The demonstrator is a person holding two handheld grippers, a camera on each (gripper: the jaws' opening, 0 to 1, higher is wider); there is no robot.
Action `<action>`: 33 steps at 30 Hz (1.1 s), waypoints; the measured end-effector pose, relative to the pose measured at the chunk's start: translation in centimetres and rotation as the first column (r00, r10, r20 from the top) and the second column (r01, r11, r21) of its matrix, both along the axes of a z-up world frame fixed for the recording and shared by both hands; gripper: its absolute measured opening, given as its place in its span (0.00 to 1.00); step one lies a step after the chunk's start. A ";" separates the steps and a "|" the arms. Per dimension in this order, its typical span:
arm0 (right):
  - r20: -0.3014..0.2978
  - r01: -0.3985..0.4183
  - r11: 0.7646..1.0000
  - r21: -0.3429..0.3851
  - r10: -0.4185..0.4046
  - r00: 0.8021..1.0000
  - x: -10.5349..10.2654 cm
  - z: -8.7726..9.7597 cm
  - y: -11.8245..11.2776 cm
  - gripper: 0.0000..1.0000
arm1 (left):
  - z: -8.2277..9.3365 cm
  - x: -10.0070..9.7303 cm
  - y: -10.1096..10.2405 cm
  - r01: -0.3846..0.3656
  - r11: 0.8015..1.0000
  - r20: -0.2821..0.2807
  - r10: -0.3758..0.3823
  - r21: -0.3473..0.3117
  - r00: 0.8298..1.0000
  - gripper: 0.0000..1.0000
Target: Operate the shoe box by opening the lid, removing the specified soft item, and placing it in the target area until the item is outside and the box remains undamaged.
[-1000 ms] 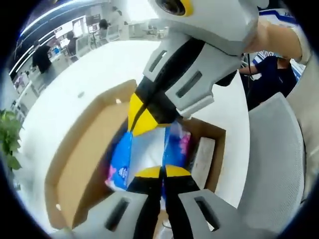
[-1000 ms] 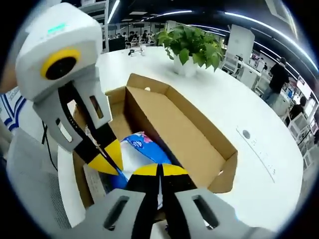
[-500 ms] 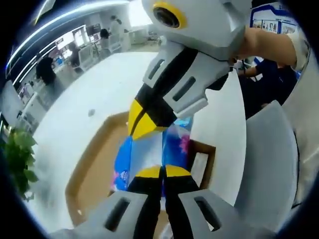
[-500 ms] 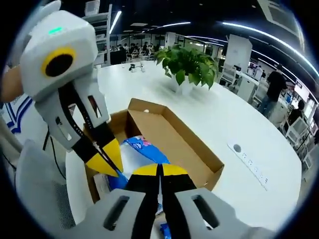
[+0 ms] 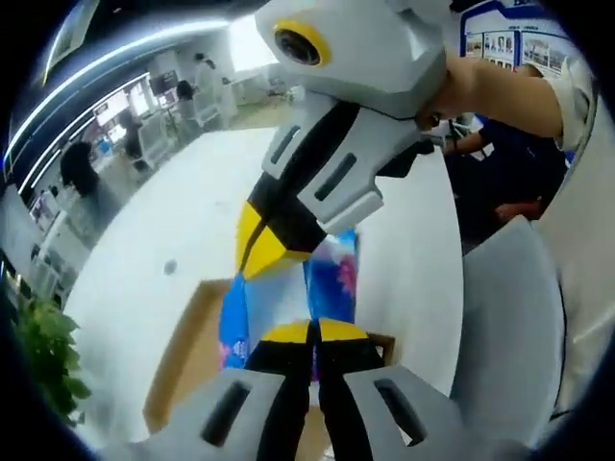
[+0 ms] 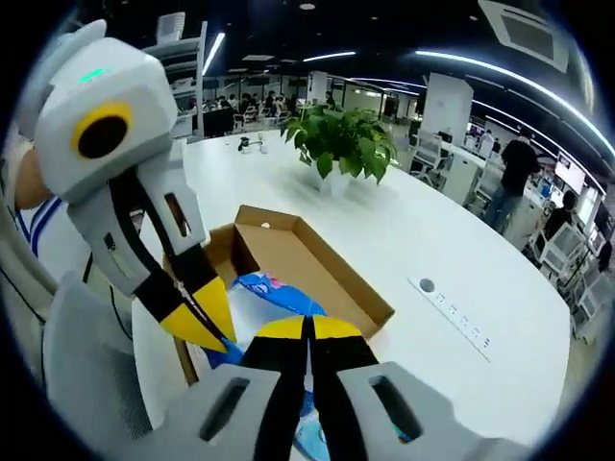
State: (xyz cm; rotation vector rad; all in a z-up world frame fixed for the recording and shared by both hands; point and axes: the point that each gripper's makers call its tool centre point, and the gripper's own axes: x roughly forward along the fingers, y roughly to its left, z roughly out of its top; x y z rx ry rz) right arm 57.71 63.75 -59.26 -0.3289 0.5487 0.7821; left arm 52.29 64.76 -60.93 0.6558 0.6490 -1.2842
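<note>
Blue-and-white plastic wraps the soft pack (image 5: 288, 298), which hangs above the open box (image 6: 288, 264) with one gripper pinching each end. The left gripper (image 5: 312, 331) has its jaws pressed together on the near edge of the pack; the right gripper (image 6: 309, 329) likewise has its jaws closed on the pack's edge. In the left gripper view the right gripper comes in from above with its yellow tips on the far end of the pack; in the right gripper view the left gripper comes in from the left and grips the pack's other end.

A two-point hold is judged to keep the limp pack stretched flat, so that it clears the box walls without dragging on them and the cardboard stays undamaged. The box rests on the white table (image 6: 452, 250), lid (image 6: 322, 269) folded back and lying open beside the tray. The pack appears to be clear of the box but not yet set down; removal is judged largely done, placement remains.

Pink printing shows on the wrapper, but no lettering on it is legible. No brand marking is readable on the box. A potted plant (image 6: 341, 144) stands further back on the table.
</note>
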 end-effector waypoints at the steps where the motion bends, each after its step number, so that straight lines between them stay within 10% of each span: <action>1: 0.002 0.002 1.000 -0.001 -0.002 1.000 -0.1 0.1 -0.3 0.00 | 0.1 -0.1 -0.5 0.010 1.000 0.001 -0.010 -0.003 1.000 0.00; 33: -0.064 0.104 0.994 -0.032 -0.106 0.992 -3.0 -0.5 -12.3 0.00 | 0.4 -3.2 -11.7 0.197 0.980 -0.013 -0.198 -0.034 0.980 0.00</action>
